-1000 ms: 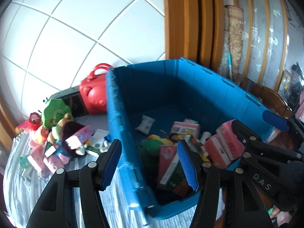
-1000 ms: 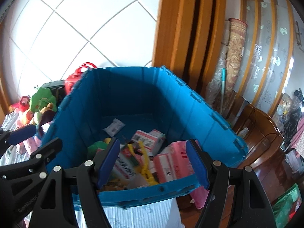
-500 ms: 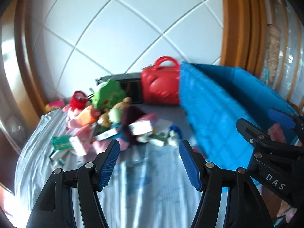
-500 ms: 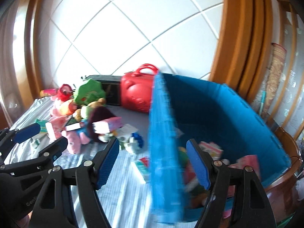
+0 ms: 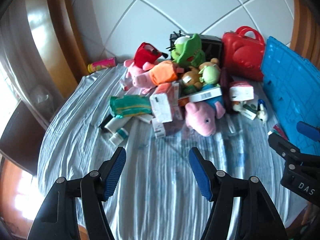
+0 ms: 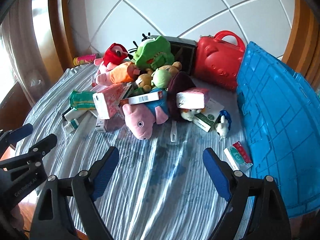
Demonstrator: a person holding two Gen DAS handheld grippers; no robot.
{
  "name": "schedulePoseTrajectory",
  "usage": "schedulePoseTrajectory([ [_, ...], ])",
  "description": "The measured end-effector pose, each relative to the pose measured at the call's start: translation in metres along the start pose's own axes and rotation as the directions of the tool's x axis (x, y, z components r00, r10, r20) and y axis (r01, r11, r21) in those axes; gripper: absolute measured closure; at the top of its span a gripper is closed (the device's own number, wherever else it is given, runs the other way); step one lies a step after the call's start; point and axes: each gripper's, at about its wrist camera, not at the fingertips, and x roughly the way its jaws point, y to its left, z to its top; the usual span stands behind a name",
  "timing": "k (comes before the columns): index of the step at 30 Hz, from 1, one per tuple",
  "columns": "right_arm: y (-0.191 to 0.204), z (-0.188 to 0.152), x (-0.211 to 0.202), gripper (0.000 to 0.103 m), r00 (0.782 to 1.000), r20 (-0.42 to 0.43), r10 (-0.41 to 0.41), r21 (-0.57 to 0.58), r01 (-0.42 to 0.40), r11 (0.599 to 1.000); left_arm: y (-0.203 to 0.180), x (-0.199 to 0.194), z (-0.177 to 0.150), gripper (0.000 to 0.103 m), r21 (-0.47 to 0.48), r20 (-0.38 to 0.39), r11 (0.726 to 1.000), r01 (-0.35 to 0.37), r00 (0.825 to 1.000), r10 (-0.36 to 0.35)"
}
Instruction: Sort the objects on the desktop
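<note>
Two grippers, left gripper (image 5: 157,170) and right gripper (image 6: 161,169), hover wide apart and empty; pile (image 6: 140,92) at twelve o'clock, so pick the loose pink pig (image 6: 143,118) first, squeezing its body squarely.

Striped cloth (image 5: 160,190) below white tiled wall (image 6: 180,10).

the blue crate (image 6: 280,132) runs off the right edge in both views, so its inside stays out of sight. the black box (image 6: 183,55) at the far side is mostly covered by the green plush (image 6: 154,54) and the red case (image 6: 218,62). print on the small cartons (image 5: 162,108) is too blurred to read. the dark purple object (image 6: 179,98) is half buried and cannot be told.
</note>
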Motion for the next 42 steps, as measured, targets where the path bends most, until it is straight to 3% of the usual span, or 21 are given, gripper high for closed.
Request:
schedulePoseTrajectory([
  [7, 0.000, 0.001, 0.029, 0.016, 0.999, -0.035, 0.037, -0.002, -0.037, 0.999, 0.013, 0.024, -0.003, 0.038, -0.027, -0.058, 0.998, -0.048, 0.997, 0.046],
  [13, -0.003, 0.018, 0.049, 0.016, 0.998, -0.063, 0.018, 0.018, -0.017, 1.000, 0.008, 0.049, 0.024, 0.038, 0.006, -0.074, 1.000, 0.004, 0.997, -0.003],
  [22, -0.010, 0.078, 0.113, 0.016, 0.994, -0.109, -0.029, 0.093, 0.039, 0.995, 0.026, 0.122, 0.108, 0.038, 0.065, -0.067, 0.998, 0.026, 0.998, -0.021],
  [30, -0.022, 0.172, 0.165, 0.016, 0.995, -0.097, -0.033, 0.090, 0.042, 0.995, 0.028, 0.187, 0.196, 0.038, 0.081, -0.069, 0.996, 0.036, 0.997, -0.030],
  [35, -0.036, 0.229, 0.218, 0.016, 0.992, -0.126, -0.012, 0.104, 0.025, 0.994, 0.013, 0.231, 0.254, 0.038, 0.080, -0.073, 0.994, 0.073, 0.995, -0.067],
  [39, -0.042, 0.267, 0.271, 0.016, 0.986, -0.162, -0.037, 0.077, 0.050, 0.996, -0.012, 0.280, 0.289, 0.036, 0.107, -0.087, 0.992, 0.065, 0.995, -0.056],
  [42, -0.045, 0.267, 0.300, 0.016, 0.979, -0.202, -0.036, 0.071, 0.051, 0.996, -0.031, 0.325, 0.299, 0.036, 0.128, -0.122, 0.989, 0.070, 0.991, -0.055],
])
